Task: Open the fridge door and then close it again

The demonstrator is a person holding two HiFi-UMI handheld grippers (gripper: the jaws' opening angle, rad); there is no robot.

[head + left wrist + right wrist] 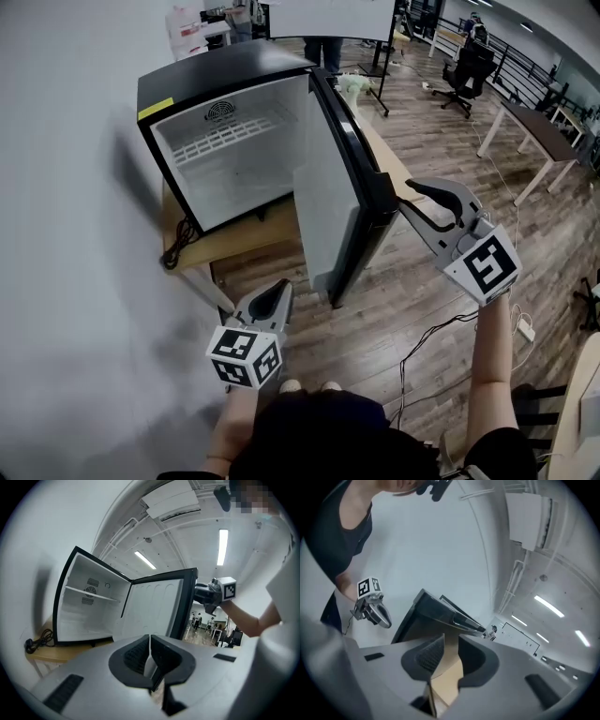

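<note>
I've got the L gripper [281, 289] low center, jaws clenched on nothing, apart from the fridge door [323, 197] above it. R gripper [411, 187] mid-right, jaws released, nothing between; tips just beside the door's outer edge, maybe touching. Door stands wide open. Fridge [216, 80] upper center on a wooden table [234, 242].

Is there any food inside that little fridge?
No, the fridge stands open and its white inside holds only a bare wire shelf.
</note>
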